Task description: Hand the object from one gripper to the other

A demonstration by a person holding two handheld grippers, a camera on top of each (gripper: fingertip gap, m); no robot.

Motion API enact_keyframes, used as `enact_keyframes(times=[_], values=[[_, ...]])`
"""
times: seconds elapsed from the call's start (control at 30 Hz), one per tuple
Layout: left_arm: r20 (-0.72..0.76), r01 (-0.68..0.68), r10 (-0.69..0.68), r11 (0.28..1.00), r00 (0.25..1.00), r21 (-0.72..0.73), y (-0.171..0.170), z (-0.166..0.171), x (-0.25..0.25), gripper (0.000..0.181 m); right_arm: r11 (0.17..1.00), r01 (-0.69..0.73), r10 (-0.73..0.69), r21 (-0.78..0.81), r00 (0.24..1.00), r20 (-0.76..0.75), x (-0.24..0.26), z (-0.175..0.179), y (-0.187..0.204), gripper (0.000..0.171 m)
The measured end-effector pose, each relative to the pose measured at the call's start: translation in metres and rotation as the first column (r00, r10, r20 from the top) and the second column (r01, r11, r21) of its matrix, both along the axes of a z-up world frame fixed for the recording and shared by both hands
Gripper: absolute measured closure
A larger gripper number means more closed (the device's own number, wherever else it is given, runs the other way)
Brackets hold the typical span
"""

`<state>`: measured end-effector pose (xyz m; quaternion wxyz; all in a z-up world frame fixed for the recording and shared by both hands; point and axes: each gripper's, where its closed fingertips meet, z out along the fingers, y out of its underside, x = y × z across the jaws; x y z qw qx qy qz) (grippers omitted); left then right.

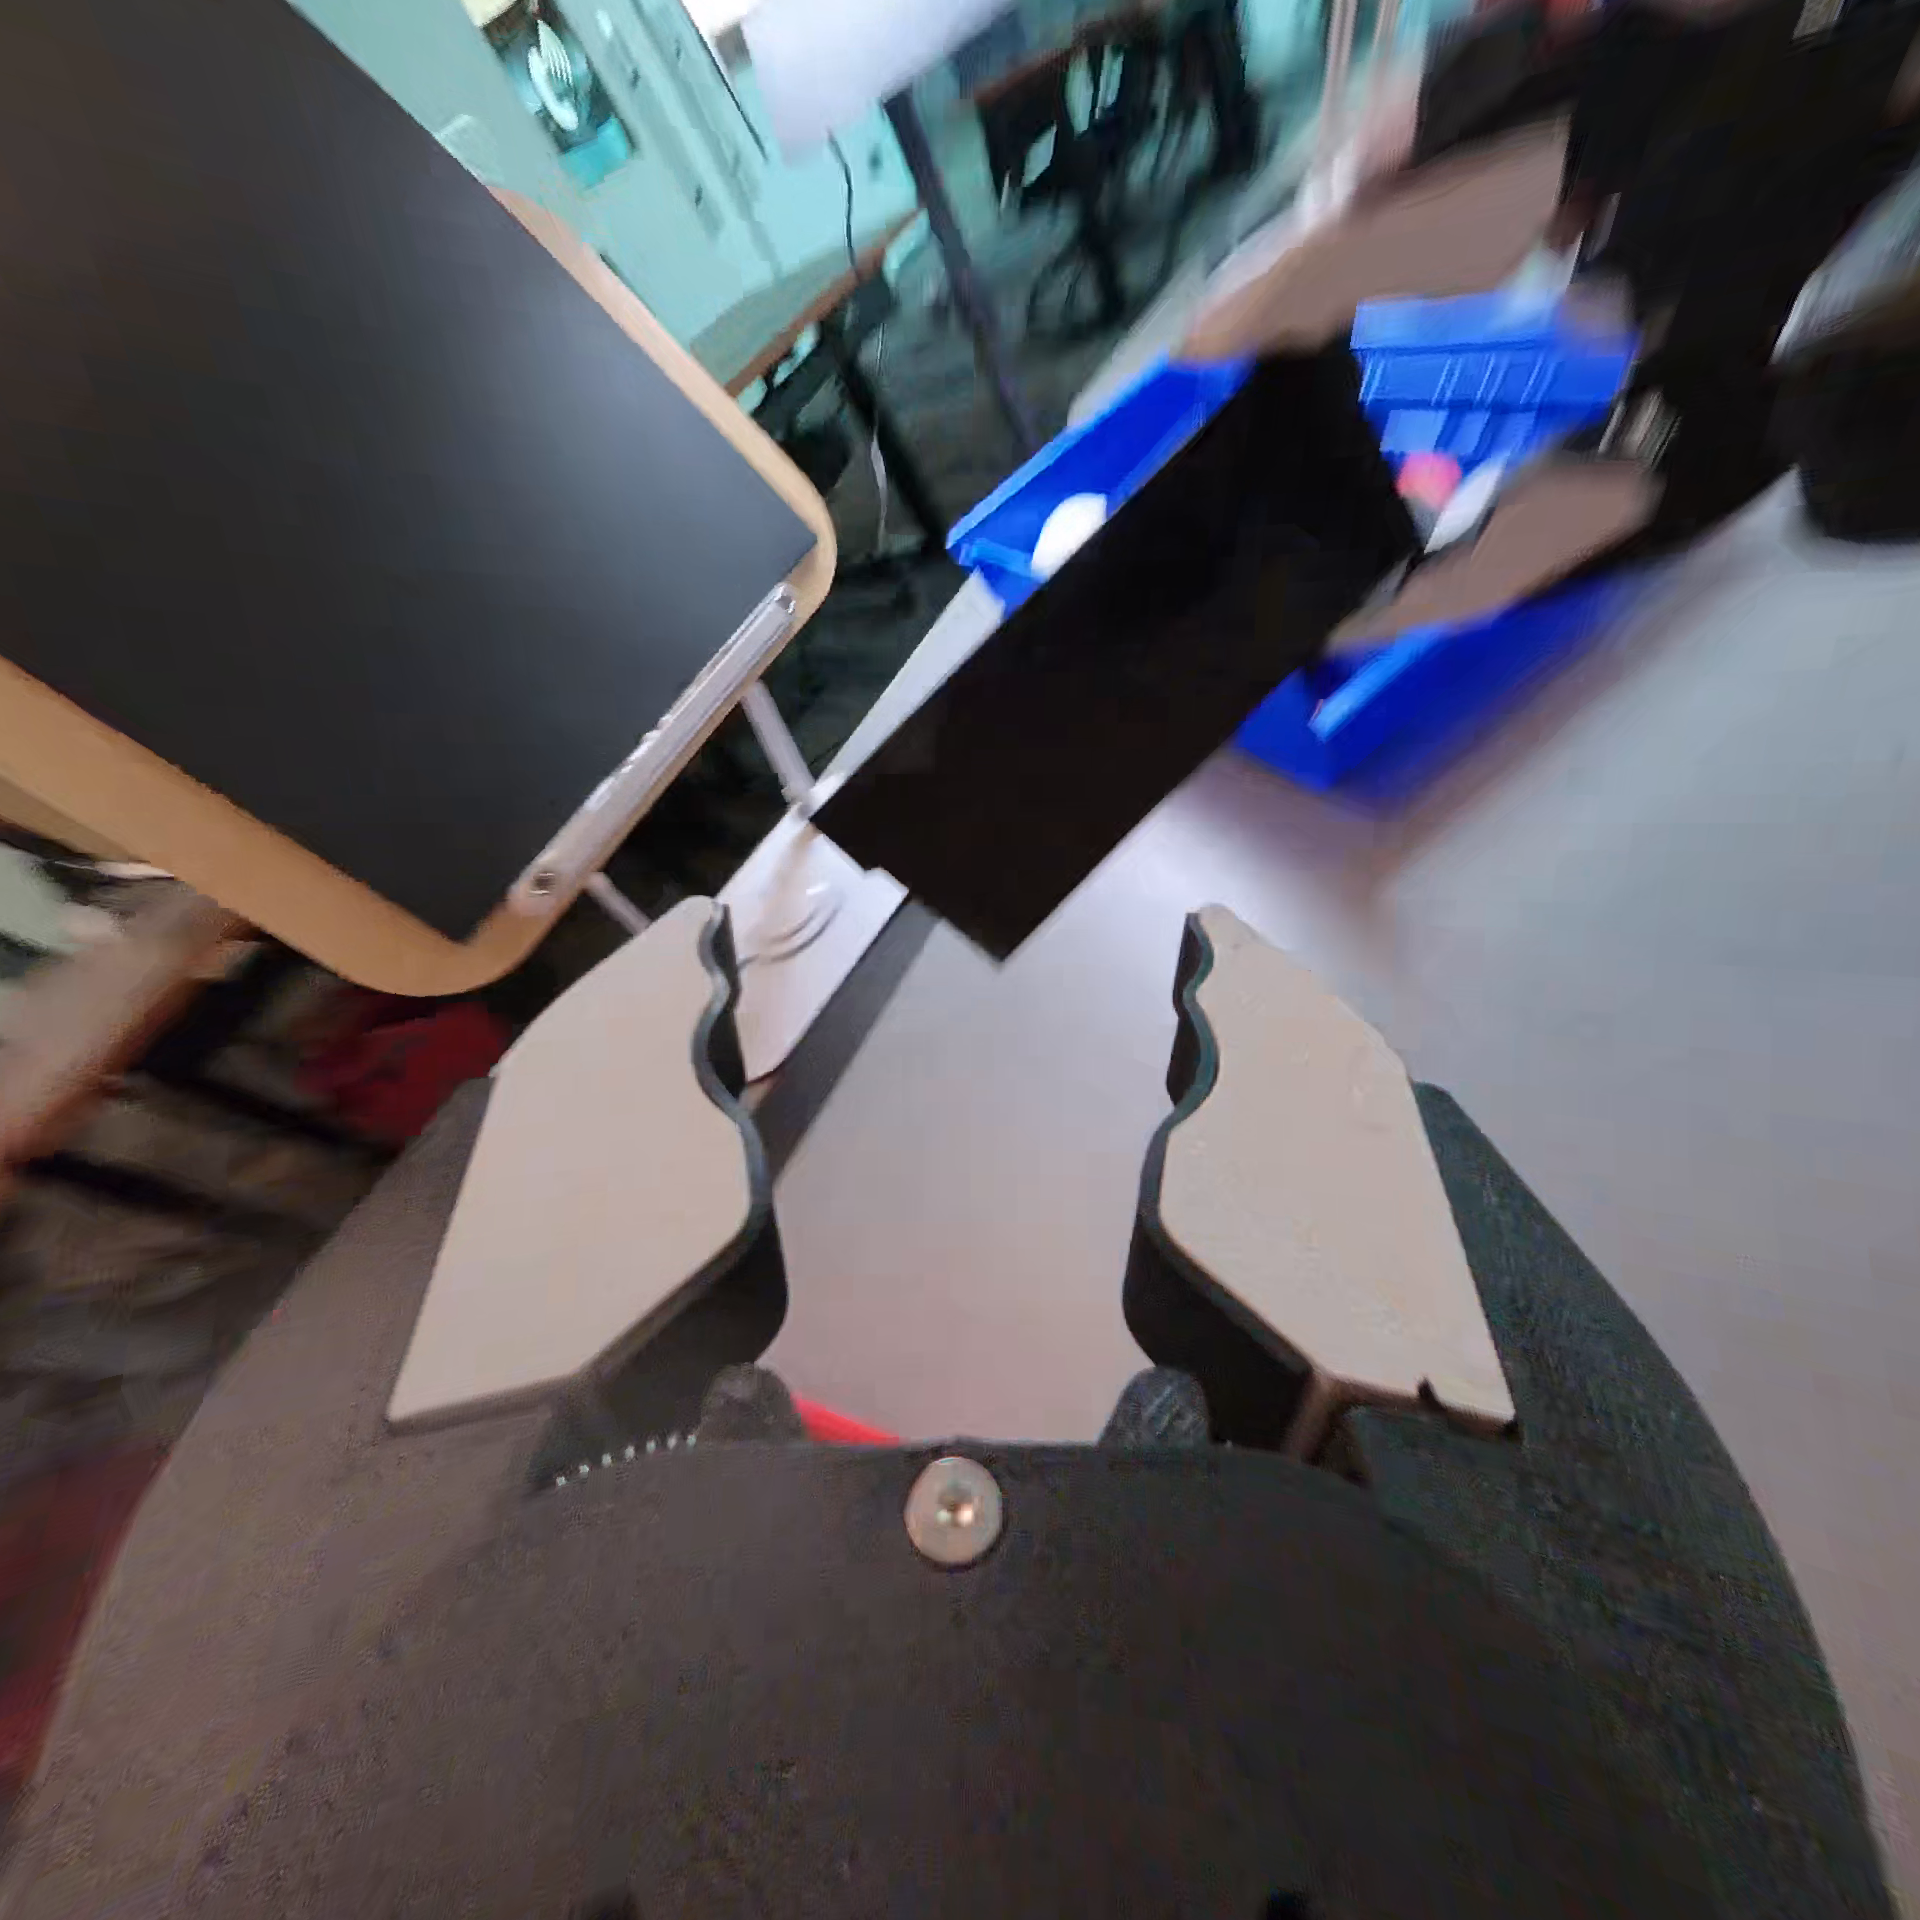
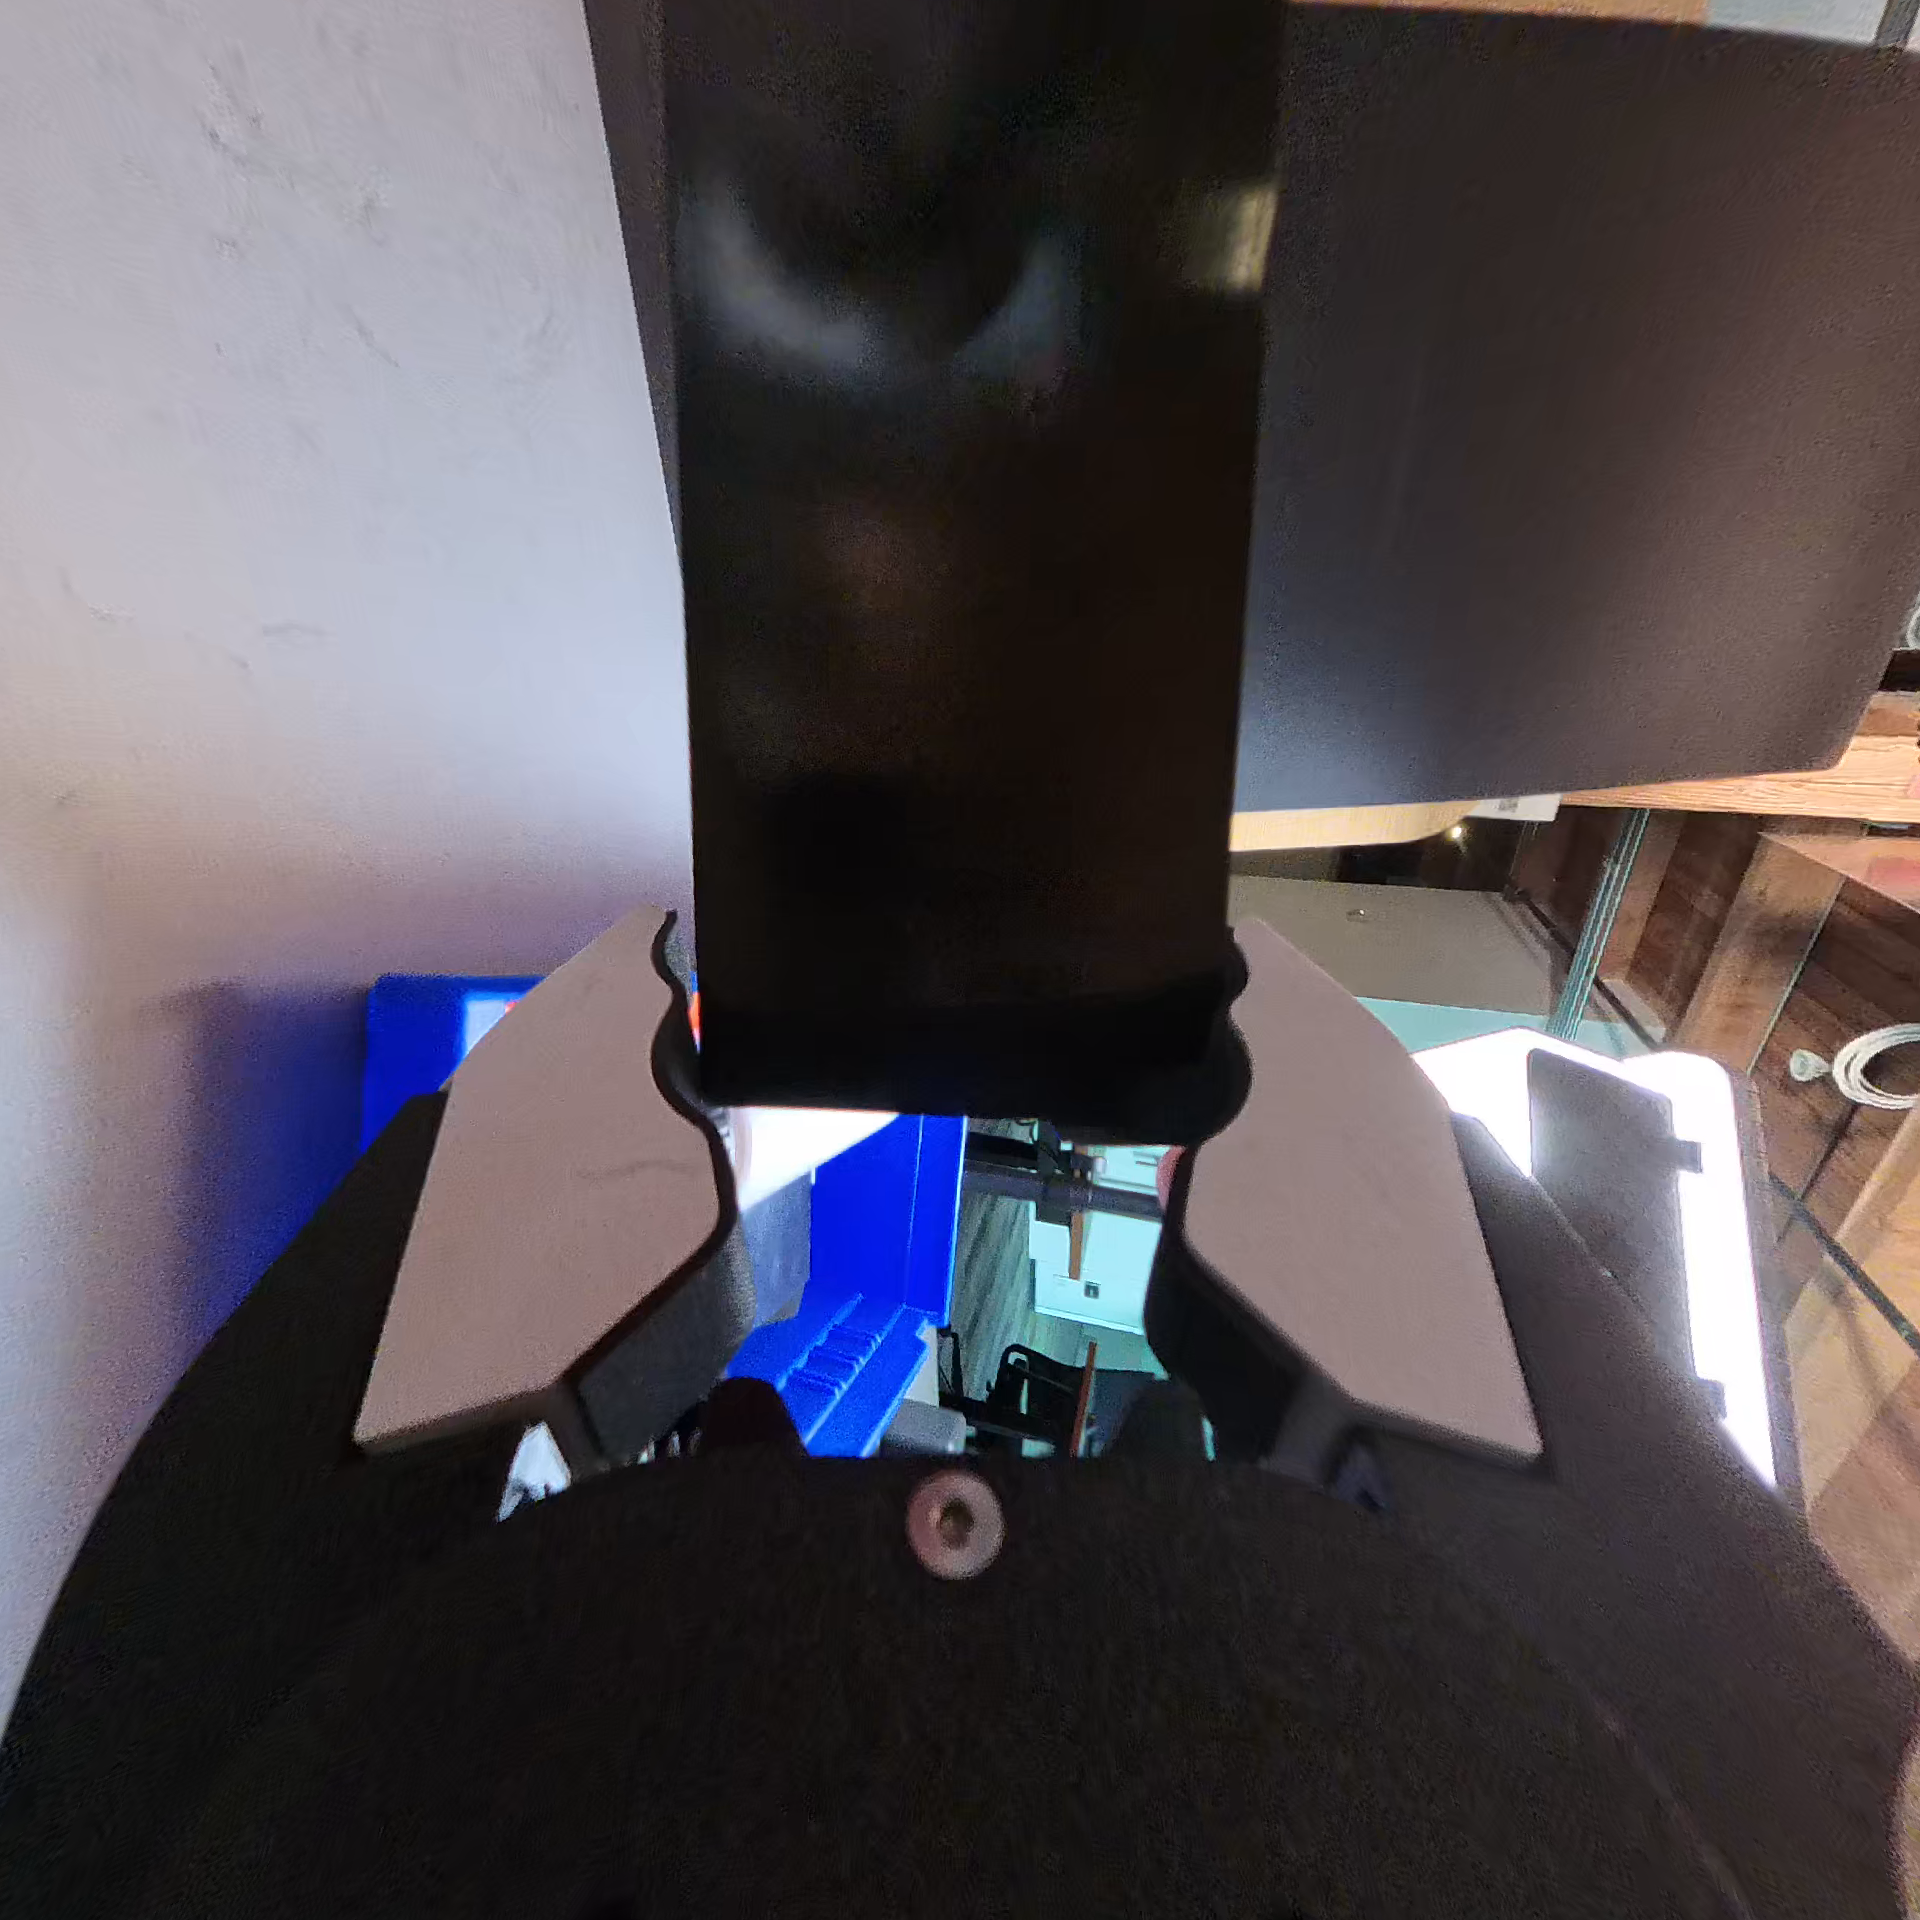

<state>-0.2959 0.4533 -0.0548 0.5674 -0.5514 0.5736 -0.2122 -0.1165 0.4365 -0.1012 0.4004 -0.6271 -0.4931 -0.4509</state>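
My right gripper [image 2: 961, 1023] has its jaws closed on the near end of the black box [image 2: 966, 520], a long flat-sided object; both fingertips [image 2: 1262, 997] press against its two narrow sides. The box extends straight ahead from the jaws, off the tabletop [image 2: 312, 468], with its far end running out of the top of the right wrist view.

My left gripper [image 1: 951, 961] is empty, jaws spread wide with nothing between the fingers [image 1: 613, 1174]. It sits low over the pale tabletop [image 1: 1558, 1039]. In the left wrist view the same black box [image 1: 1112, 665] hangs in the air just beyond the fingertips, tilted, its lower corner near the gap but not touching either finger. The right gripper [image 1: 1382, 457] holds its upper end (heavily blurred in this view).

Behind the box a blue bin [image 1: 1455, 644] rests on the tabletop; a white round item [image 1: 1070, 525] shows inside it, along with something red I cannot identify. A dark panel with a light wooden edge [image 1: 343, 468] stands to the left of the box, well clear of it. The background room is too blurred to report.
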Motion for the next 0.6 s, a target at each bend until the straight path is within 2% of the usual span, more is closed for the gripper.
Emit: enact_keyframes(times=[0.1,0.17,0.37,0.5,0.57,0.6], values=[[-0.258,-0.057,0.139,0.951,0.956,0.303,0.006,-0.025,0.005,0.087,1.0,-0.014,0.014,-0.008,0.999,0.053,0.003,0.001,-0.006,0.079],[-0.328,-0.03,0.183,0.906,0.927,0.422,0.011,-0.037,0.01,0.088,0.999,-0.024,0.026,-0.029,0.998,0.061,0.0,-0.002,-0.009,0.079],[-0.384,-0.003,0.29,0.801,0.877,0.598,0.022,-0.063,0.014,0.078,0.994,-0.109,0.111,-0.032,0.991,0.079,-0.021,-0.008,-0.016,0.079],[-0.421,-0.002,0.338,0.781,0.842,0.624,0.023,-0.087,0.013,0.072,0.977,-0.212,0.213,-0.023,0.975,0.054,-0.042,-0.01,-0.025,0.079],[-0.437,0.0,0.355,0.776,0.826,0.631,0.023,-0.097,0.011,0.073,0.964,-0.265,0.266,-0.016,0.963,0.037,-0.053,-0.012,-0.031,0.079],[-0.431,-0.004,0.377,0.757,0.82,0.654,0.024,-0.099,0.009,0.079,0.957,-0.29,0.29,-0.017,0.957,0.016,-0.058,-0.013,-0.034,0.079]])
